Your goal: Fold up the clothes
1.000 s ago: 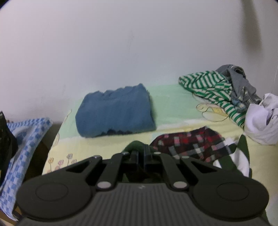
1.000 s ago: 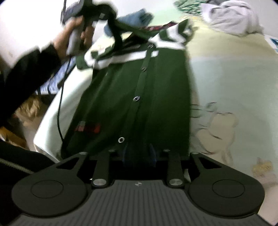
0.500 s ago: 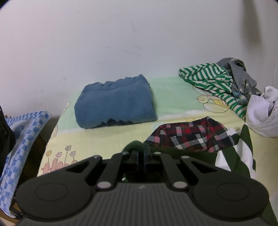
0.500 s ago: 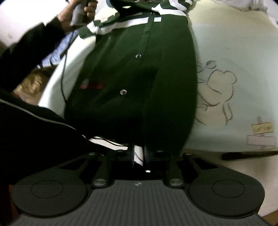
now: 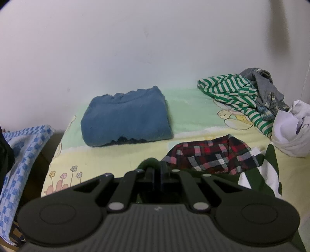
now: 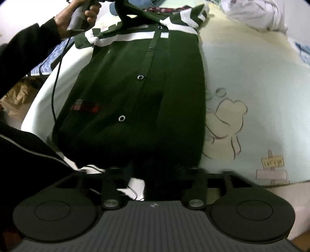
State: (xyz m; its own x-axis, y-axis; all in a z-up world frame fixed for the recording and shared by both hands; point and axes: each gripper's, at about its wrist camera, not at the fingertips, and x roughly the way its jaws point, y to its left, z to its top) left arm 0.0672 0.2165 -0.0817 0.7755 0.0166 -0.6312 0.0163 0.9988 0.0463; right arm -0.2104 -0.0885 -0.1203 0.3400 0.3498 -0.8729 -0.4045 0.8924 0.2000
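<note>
On the bed [image 6: 251,77], under a pastel cartoon-print sheet: dark green button-front shirt with white stripes and plaid collar lining [image 6: 139,93], spread flat, running lengthwise away from the right gripper [image 6: 153,174].

Right gripper: pointed steeply down at the shirt's near hem; jaws opening, hem just ahead of them, no pad seen pressing on it.

Left gripper [image 5: 157,170]: tilted downward, jaws pinched closed on a fold of the green shirt at its collar end; the person's left hand [image 6: 77,17], in a black sleeve, grips the handle at the shirt's far end.

Beyond the left gripper: folded blue knit sweater [image 5: 126,118]. To its right: green-and-white striped garment [image 5: 232,91], grey garment [image 5: 265,87], white garment [image 5: 290,131], all crumpled.
</note>
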